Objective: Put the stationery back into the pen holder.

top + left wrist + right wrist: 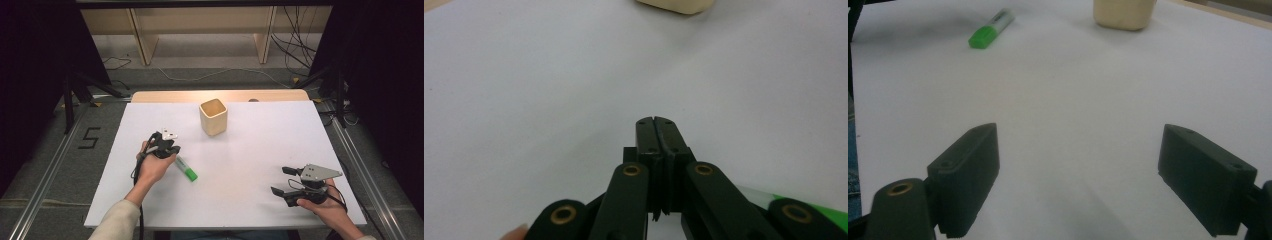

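Left gripper (656, 122): jaws pressed flat together, nothing between the pads, tips over bare white table (524, 100). Right gripper (1080, 180): jaws wide apart, nothing between them, nothing touched, bare table surface ahead.

Green marker (185, 168) lying flat on the table just beside the left gripper (168, 145), on the side toward the table's middle, green cap end pointing toward the near edge. Upper end of the marker tucked under the gripper body in the high view; contact between the two hard to tell there. In the left gripper view, just a green and white sliver of the marker (824, 212) at the lower right corner, cut off by the frame and partly behind the linkage. In the right gripper view, marker (990, 29) far off at upper left, slightly blurred.

Wooden cup (213, 116) upright near the far edge, well apart from both grippers; cropped at the top in the left gripper view (679, 5) and in the right gripper view (1124, 14). Right gripper (286, 181) near the front right corner, well apart from the marker. Open stretch of table between the marker and the cup.
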A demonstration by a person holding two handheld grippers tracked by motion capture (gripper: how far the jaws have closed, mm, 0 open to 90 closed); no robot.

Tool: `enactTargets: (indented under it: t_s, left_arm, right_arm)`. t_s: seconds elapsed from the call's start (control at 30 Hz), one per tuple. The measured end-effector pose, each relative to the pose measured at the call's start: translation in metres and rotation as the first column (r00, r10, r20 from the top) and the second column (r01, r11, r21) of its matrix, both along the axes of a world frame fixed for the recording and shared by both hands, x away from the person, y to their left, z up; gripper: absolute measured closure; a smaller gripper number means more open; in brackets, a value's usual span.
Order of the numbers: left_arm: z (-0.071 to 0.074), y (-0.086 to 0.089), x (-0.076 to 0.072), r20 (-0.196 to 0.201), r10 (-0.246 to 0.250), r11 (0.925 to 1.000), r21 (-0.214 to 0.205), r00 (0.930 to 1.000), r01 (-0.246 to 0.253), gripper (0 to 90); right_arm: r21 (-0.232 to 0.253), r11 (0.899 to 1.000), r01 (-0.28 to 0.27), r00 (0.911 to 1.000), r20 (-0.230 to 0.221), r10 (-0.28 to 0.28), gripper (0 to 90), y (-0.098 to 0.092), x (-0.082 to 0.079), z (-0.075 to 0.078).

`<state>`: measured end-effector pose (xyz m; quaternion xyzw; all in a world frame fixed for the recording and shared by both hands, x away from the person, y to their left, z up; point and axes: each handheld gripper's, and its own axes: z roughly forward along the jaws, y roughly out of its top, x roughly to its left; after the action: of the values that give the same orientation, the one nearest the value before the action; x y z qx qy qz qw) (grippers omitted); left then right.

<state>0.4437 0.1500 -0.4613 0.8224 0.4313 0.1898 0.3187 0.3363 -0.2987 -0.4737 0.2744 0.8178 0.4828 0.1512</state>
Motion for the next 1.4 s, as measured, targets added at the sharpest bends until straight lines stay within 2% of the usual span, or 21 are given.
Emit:
enactTargets:
  t_s: [0.33,0.73,0.83,1.03,1.13,1.3,1.4]
  left_arm:
    - [-0.008,-0.005,0.014,-0.027,-0.03,0.9986,0.043,0.9992,0.031,90.0]
    - [-0.015,-0.011,0.018,-0.059,-0.043,0.9939,0.099,0.9973,0.048,90.0]
    - [-0.015,-0.011,0.019,-0.065,-0.035,0.9946,0.095,0.9973,0.041,90.0]
    - [-0.014,-0.01,0.018,-0.08,-0.021,0.9917,0.125,0.9966,0.031,90.0]
    - [-0.013,-0.009,0.017,-0.085,-0.012,0.9884,0.15,0.9963,0.024,90.0]
    - [-0.012,-0.006,0.014,-0.104,0.01,0.986,0.167,0.9945,0.008,90.0]
    - [-0.011,-0.004,0.011,-0.111,0.014,0.9802,0.198,0.9937,0.008,90.0]
  right_arm:
    - [-0.002,1.0,-0.003,1.0,0.0,0.003,17.4,0.001,0.0,0.0]
    - [-0.002,1.0,-0.006,1.0,0.0,0.006,17.4,0.001,0.0,0.0]
    - [-0.001,1.0,-0.005,1.0,0.0,0.005,17.4,0.0,0.0,0.0]
    - [-0.001,1.0,-0.007,1.0,-0.001,0.007,17.4,0.001,0.0,0.0]
    - [-0.002,1.0,-0.008,1.0,0.0,0.008,17.4,0.0,0.0,0.0]
    - [-0.001,1.0,-0.008,1.0,-0.001,0.008,17.4,0.0,0.0,0.0]
    - [-0.001,1.0,-0.009,1.0,-0.002,0.009,17.4,0.0,-0.001,0.0]
